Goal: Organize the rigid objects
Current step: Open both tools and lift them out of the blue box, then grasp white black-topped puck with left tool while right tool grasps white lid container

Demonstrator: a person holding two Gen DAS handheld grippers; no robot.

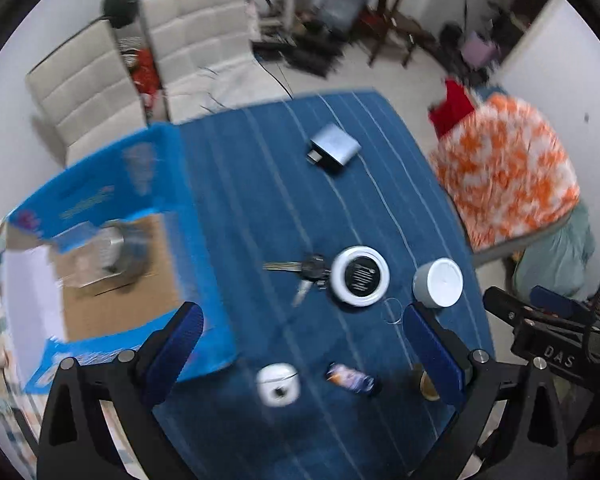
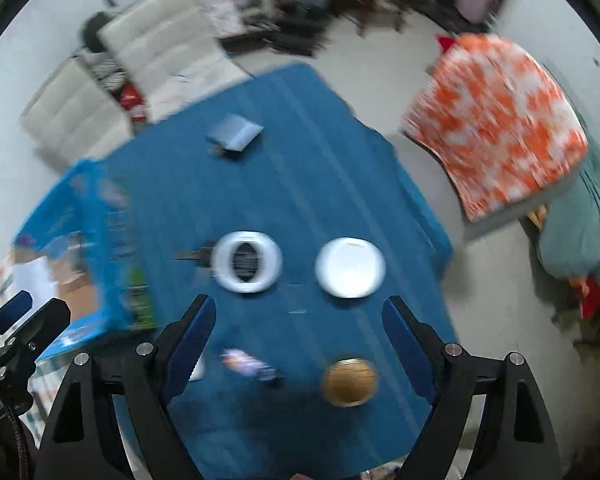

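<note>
Your left gripper [image 1: 304, 354] and right gripper [image 2: 298, 346] both hang spread and empty above the blue-clothed table [image 1: 260, 184]. From nine o'clock rightward lie the open blue carton [image 1: 100, 208], keys [image 1: 300, 270], a stiff white ring-shaped dish [image 1: 361, 276] at centre, likely light, best pinched across its rim, and a white-lidded jar [image 1: 440, 282]. Nearer you, a small white pot [image 1: 278, 384], wrapper [image 1: 350, 378] and gold lid [image 2: 350, 380] crowd six o'clock.

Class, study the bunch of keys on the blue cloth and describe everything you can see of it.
The bunch of keys lies flat on the blue striped cloth, left of the round white-rimmed black disc, reaching its rim. It looks metallic: one long silvery blade points left, a dark head sits mid-bunch, and a shorter key angles downward. No gripper touches it.
</note>
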